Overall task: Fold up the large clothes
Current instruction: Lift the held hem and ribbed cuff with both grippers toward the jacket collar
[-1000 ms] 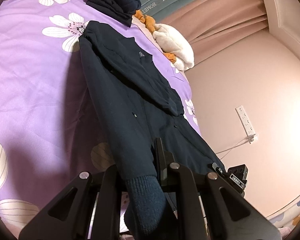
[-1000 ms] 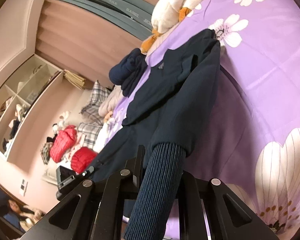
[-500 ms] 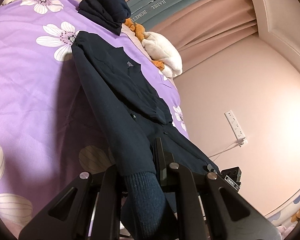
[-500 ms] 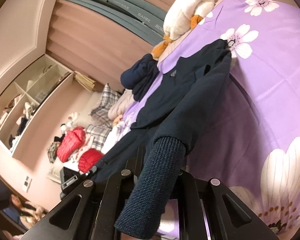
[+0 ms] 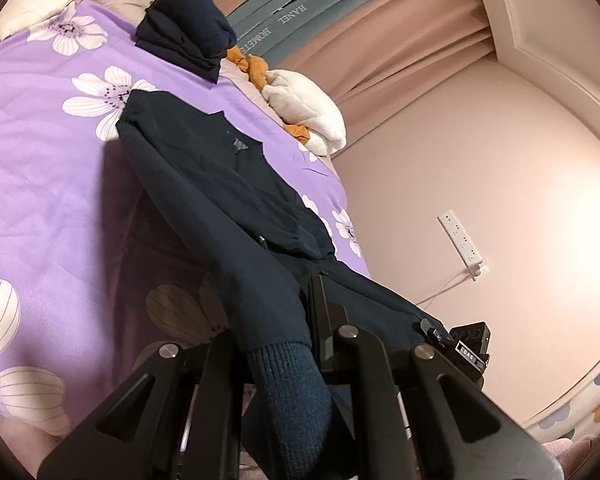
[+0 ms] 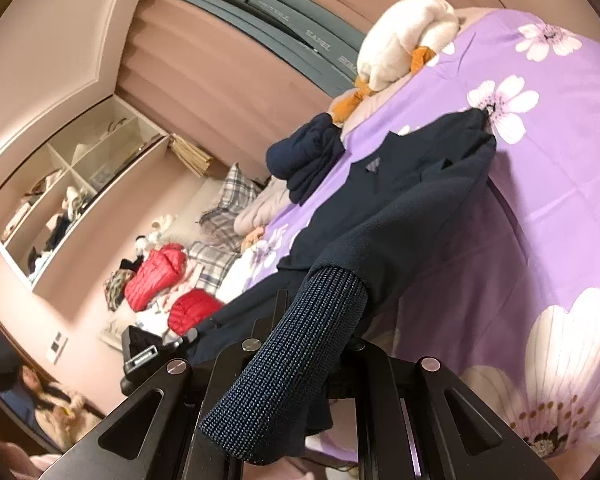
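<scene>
Both cuffs clamped, jacket lifted off the bed

Left gripper jaws are closed on one ribbed cuff, right gripper jaws on the other cuff; the jacket trails from them, collar end on the bed. Best keep both sleeves level and taut. Both grippers tilt slightly downward.

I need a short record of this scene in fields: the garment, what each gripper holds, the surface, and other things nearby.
garment: dark navy jacket, collar end on the bed, cuff ends lifted
left gripper: shut on the left ribbed cuff
right gripper: shut on the right ribbed cuff
surface: purple flowered bedspread
nearby: folded navy clothes, white plush toy, red puffer jackets
</scene>
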`<act>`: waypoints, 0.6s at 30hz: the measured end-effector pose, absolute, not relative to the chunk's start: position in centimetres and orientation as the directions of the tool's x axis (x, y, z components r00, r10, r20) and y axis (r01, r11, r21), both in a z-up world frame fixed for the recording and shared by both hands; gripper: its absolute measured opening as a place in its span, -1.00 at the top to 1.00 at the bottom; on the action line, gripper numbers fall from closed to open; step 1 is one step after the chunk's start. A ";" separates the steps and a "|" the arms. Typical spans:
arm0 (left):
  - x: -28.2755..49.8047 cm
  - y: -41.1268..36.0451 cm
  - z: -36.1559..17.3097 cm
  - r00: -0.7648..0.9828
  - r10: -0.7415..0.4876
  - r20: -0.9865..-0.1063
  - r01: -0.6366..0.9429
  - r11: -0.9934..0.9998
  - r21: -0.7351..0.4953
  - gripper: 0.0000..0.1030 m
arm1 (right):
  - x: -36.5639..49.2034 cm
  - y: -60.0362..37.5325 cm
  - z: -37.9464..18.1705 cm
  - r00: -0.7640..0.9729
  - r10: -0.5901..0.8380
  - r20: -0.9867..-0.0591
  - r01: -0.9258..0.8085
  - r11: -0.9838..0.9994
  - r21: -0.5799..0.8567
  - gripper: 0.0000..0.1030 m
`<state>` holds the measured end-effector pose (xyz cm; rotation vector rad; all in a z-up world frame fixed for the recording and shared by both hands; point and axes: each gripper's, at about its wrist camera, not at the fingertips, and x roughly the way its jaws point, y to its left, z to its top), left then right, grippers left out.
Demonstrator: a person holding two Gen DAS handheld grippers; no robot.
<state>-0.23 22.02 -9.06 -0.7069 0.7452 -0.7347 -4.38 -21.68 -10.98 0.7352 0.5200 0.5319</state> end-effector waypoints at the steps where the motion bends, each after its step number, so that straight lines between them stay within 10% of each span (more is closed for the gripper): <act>1: -0.5 22.0 -8.8 0.520 -0.787 -0.332 0.329 0.543 -0.772 0.81 | -4.4 -21.7 -10.8 0.750 0.613 -0.249 -0.268 0.625 0.733 0.74; 18: -1.5 22.0 -8.1 0.535 -0.759 -0.372 0.328 0.592 -0.736 0.80 | -4.9 -22.4 -10.0 0.754 0.619 -0.221 -0.304 0.626 0.718 0.74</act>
